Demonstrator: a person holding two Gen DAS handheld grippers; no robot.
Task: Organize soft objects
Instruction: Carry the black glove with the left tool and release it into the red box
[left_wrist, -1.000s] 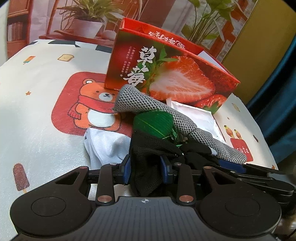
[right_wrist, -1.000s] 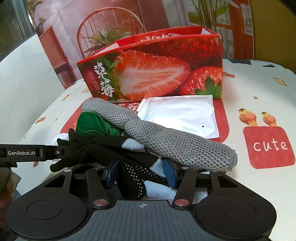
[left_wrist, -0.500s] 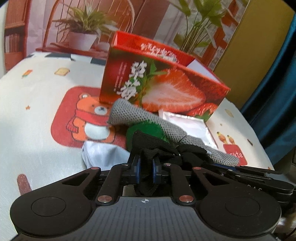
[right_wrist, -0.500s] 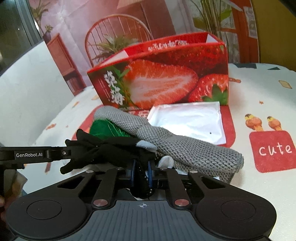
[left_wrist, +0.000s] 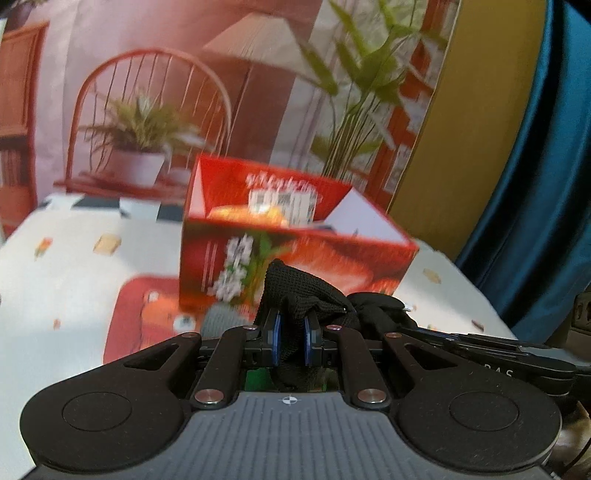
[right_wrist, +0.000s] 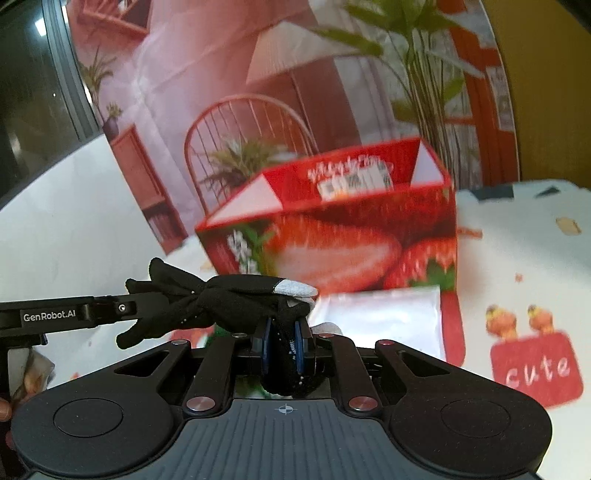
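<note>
White cartoon-print tablecloth (right_wrist: 517, 258), red strawberry box (right_wrist: 332, 236) at centre, top open. Black glove (right_wrist: 236, 299) raised in front of box, stretched between tools: left gripper (left_wrist: 291, 341) clamped on one end, right gripper (right_wrist: 282, 347) clamped on other. White pouch (right_wrist: 384, 314) flat before box.

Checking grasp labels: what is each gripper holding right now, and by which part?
Both hold the black glove. The left gripper pinches a fold of its knit cuff end; the right gripper pinches the dotted part near the grey-tipped fingers.
</note>
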